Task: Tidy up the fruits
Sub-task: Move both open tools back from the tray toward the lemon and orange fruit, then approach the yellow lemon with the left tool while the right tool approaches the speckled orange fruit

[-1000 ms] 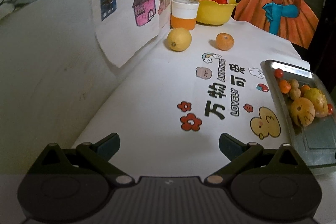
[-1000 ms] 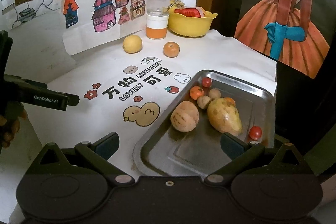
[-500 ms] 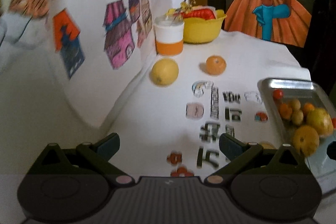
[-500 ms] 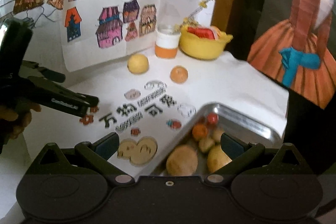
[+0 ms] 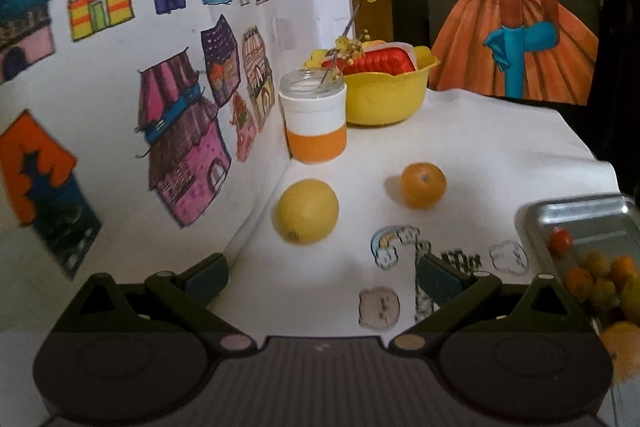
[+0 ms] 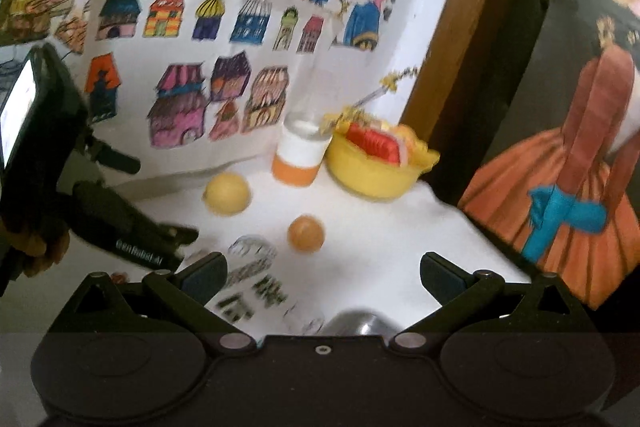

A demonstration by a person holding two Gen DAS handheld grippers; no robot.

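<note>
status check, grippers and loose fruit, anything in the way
Left gripper and right gripper: jaws open, empty. Lemon and orange loose on the cloth, outside the tray. Nothing between the jaws and the fruit.

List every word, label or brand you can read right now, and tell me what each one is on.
"GenRobot.AI": white lettering on the side of the left hand-held gripper, blurred but just legible in the right wrist view.
Printed characters on the white tablecloth, beside the rainbow sticker print: too blurred to read in either view.
The cup, yellow bowl and metal tray show no lettering.
</note>
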